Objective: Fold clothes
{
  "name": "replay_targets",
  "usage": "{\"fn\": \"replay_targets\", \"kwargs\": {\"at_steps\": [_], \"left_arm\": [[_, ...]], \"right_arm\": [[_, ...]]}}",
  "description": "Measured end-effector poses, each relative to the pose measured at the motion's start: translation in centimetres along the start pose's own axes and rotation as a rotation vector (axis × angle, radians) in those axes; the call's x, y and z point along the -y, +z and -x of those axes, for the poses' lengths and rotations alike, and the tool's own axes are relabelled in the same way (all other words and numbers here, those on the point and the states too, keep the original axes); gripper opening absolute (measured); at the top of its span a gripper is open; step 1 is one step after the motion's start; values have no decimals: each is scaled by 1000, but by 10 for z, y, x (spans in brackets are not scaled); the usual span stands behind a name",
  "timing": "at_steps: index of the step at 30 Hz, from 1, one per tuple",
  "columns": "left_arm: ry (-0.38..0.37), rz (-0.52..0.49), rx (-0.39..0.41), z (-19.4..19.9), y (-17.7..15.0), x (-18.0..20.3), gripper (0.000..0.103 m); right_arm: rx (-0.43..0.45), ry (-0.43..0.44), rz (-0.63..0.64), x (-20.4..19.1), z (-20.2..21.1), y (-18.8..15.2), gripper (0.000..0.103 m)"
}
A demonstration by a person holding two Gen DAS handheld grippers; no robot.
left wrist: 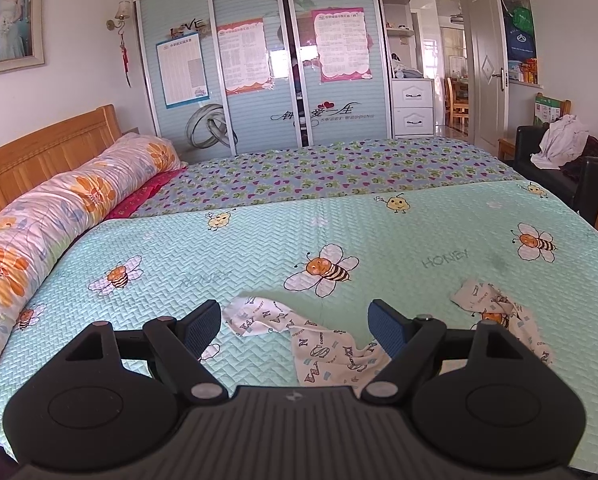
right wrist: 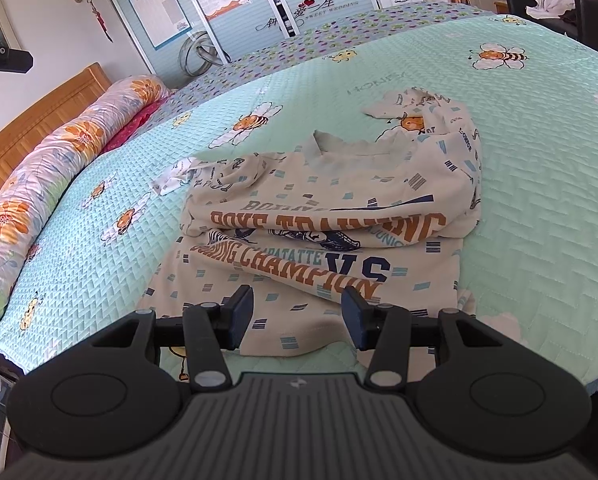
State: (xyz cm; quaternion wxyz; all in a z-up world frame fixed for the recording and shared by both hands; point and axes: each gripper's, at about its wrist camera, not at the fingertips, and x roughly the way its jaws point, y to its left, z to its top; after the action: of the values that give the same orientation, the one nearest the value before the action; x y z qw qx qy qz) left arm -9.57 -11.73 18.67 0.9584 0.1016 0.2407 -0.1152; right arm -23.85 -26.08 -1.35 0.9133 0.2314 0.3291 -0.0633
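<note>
On bedspread (right wrist: 539, 160), crumpled shirt (right wrist: 331, 216), jaws apart

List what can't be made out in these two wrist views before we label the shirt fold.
- Shirt near hem: right wrist view, hidden behind the right gripper and its body.
- Shirt body: left wrist view, only the sleeves show; the left gripper covers the rest.
- Shirt's underside and back layer: both views, hidden by the bunched front.
- Wardrobe posters: print too small to read.
- Pillow roll: left end cut off by the frame edge.
</note>
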Motion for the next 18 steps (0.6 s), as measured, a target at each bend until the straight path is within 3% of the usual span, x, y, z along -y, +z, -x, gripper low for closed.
{"fn": "replay_targets", "kwargs": {"at_steps": [5,9,14,18], "left_arm": [[-9,-10,-11,-5,-3,2,84],[-63,-28,-49,-20,-12,4,84],[-265,7,-231,-83,-41,-2,84],[-315,43,-356,-147,-62,-5,84]], "right_arm": [[2,0,2,0,0,1,50],[4,-4,1,2,0,3,50],[48,-39,-29,20,0,20,50],[75,-74,-67,42,-5,39,50]]}}
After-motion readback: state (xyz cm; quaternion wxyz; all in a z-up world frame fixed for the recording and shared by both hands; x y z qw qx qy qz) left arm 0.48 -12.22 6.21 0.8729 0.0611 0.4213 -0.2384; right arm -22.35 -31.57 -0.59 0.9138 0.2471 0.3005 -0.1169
